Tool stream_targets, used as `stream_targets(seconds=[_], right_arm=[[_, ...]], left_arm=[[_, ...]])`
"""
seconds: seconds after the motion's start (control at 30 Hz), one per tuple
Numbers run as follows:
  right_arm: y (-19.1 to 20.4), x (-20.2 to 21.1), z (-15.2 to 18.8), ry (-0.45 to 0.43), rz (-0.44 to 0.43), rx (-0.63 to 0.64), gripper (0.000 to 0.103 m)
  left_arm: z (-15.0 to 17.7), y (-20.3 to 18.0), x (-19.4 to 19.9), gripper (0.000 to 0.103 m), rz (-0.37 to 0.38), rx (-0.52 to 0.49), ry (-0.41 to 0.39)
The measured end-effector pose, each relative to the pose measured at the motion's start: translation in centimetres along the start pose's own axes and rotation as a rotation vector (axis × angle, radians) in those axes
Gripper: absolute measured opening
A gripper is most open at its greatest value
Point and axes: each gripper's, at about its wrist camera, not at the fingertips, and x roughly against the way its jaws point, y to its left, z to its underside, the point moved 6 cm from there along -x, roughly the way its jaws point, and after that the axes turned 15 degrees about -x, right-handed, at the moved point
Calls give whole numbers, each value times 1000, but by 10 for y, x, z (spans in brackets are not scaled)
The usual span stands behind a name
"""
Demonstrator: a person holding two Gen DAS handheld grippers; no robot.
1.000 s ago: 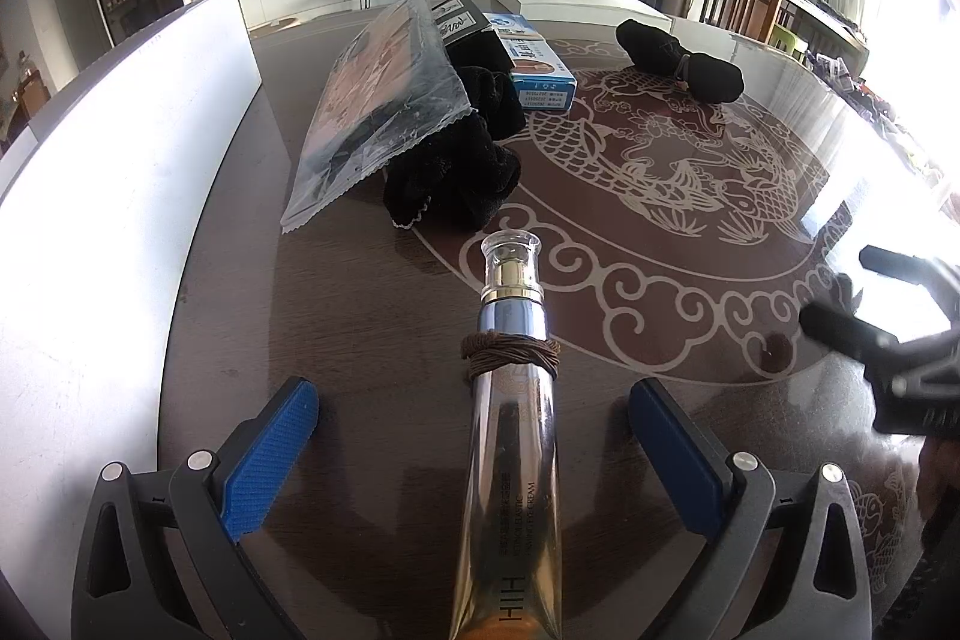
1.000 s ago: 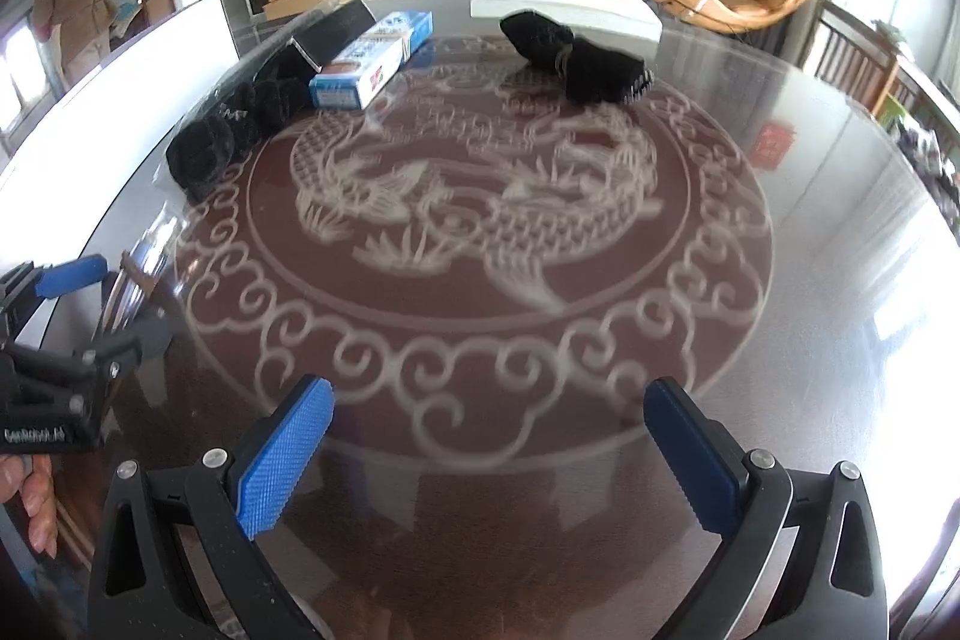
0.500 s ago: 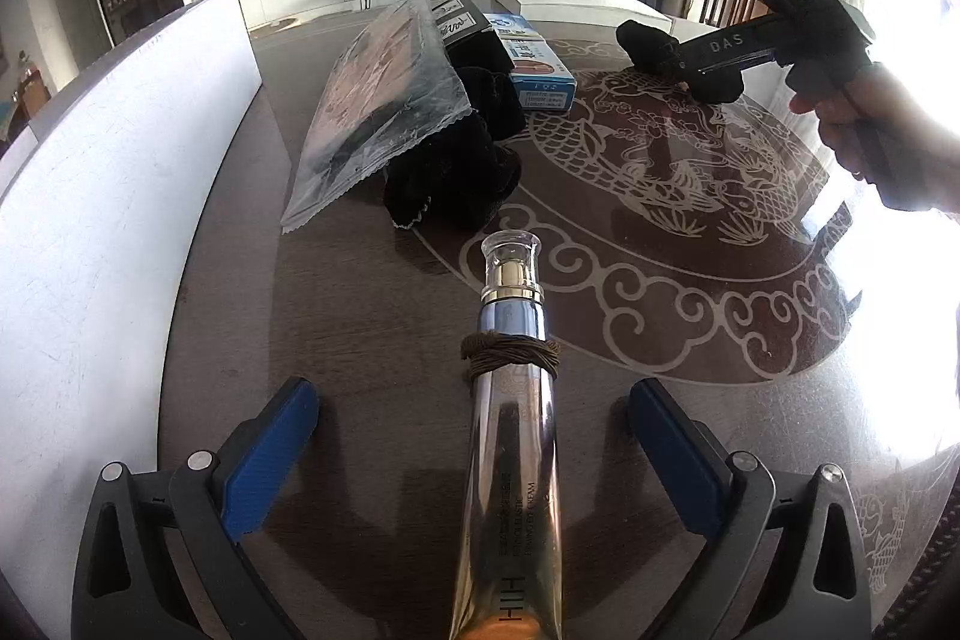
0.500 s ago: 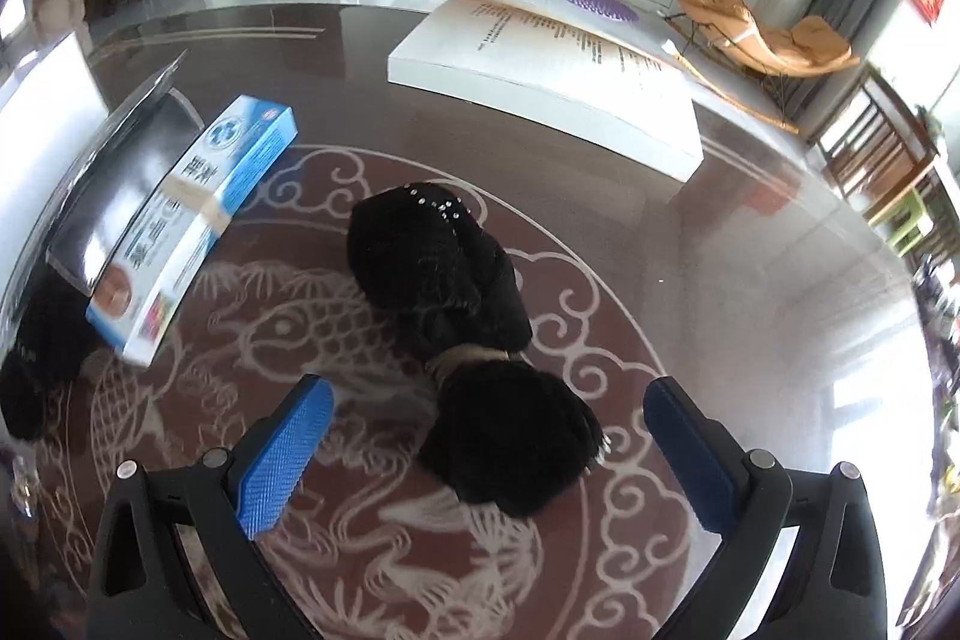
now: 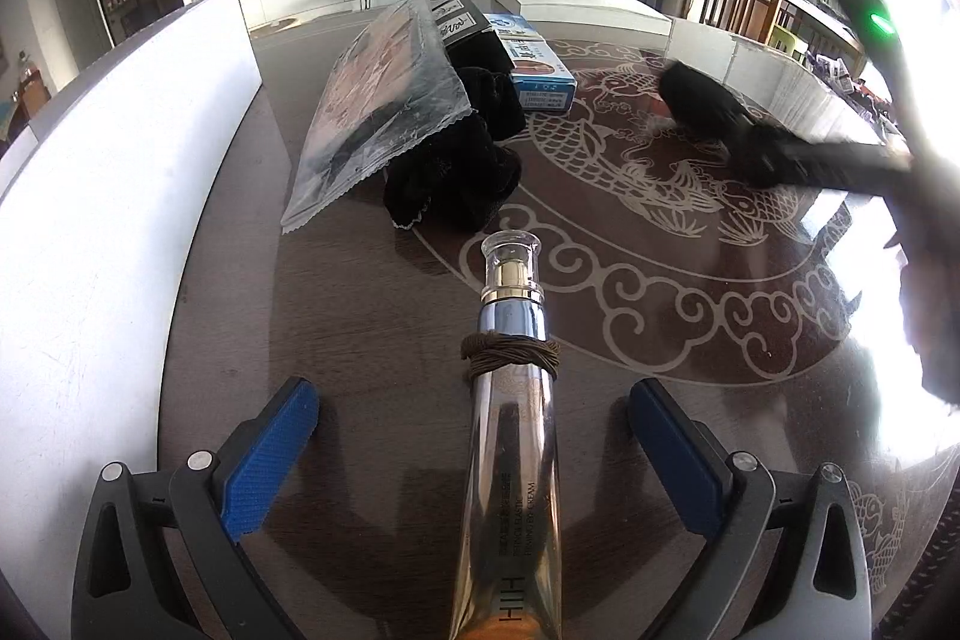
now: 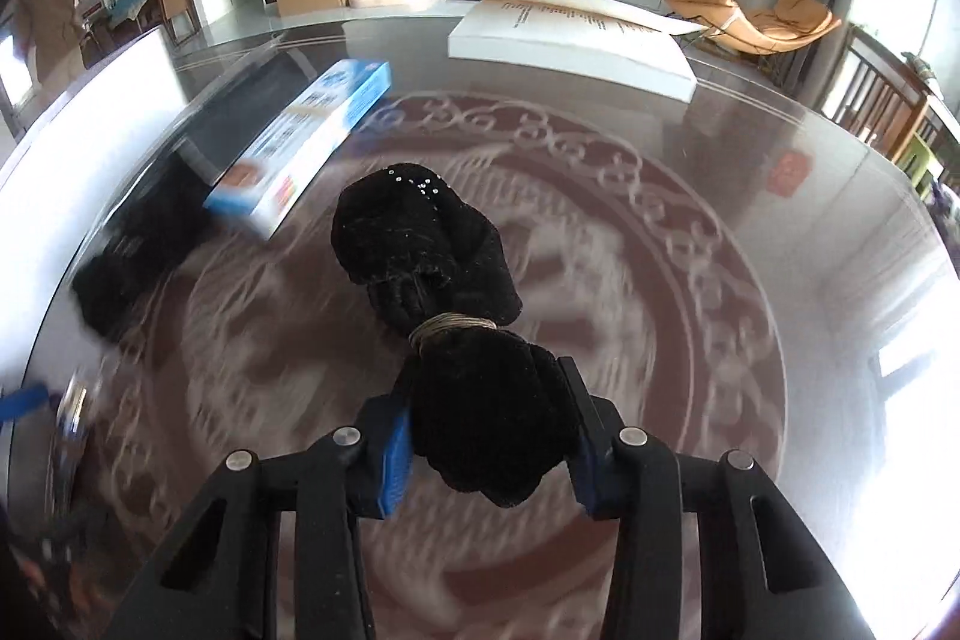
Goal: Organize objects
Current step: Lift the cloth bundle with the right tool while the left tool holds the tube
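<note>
While I watch the right wrist view, I see that the right hand-held gripper (image 6: 489,445) has just been closing its jaws, and now the blue pads (image 6: 396,451) press on both sides of the near end of the black cloth bundle (image 6: 441,292). The jaws stand rather narrow, with the soft cloth squeezed between them. This bundle is tied around its middle with a thin pale band (image 6: 453,327), and its far end, with small shiny dots, points away from me over the worktop (image 6: 750,232). Whether the bundle touches the worktop or is lifted from it, I cannot tell. The picture around it is blurred.

In the left wrist view, the left hand-held gripper (image 5: 474,451) is released, its jaws wide apart. A tall transparent cream bottle (image 5: 510,436) stands between the fingers, but the pads are well apart from it on each side and do not touch it. A brown elastic band (image 5: 510,353) is wound around the bottle's neck.

Further on the worktop, a blue and white box (image 6: 300,148) lies left of the bundle, and beside it a second black cloth (image 5: 456,172) lies partly under a clear plastic bag (image 5: 384,100). A white board (image 5: 108,196) is at the left edge.
</note>
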Motion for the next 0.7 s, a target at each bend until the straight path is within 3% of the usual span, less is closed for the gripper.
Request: stream_targets(seconds=[0.17, 0.27, 0.3, 0.37, 0.5, 0.57, 0.7], right_arm=[[26, 54, 80, -24, -26, -121, 43], [43, 69, 108, -64, -23, -113, 47], [47, 70, 111, -75, -14, -108, 51], [52, 67, 114, -73, 0, -85, 80], [51, 58, 105, -59, -16, -89, 88], [51, 59, 110, -48, -5, -97, 99], [54, 57, 112, -37, 27, -76, 103]], left_arm=[[0, 0, 0, 103, 0, 0, 0], [0, 0, 0, 103, 0, 0, 0], [0, 0, 0, 103, 0, 0, 0], [0, 0, 0, 103, 1, 0, 0], [0, 0, 0, 103, 0, 1, -2], [1, 0, 1, 103, 0, 1, -2], [1, 0, 0, 103, 0, 1, -2]])
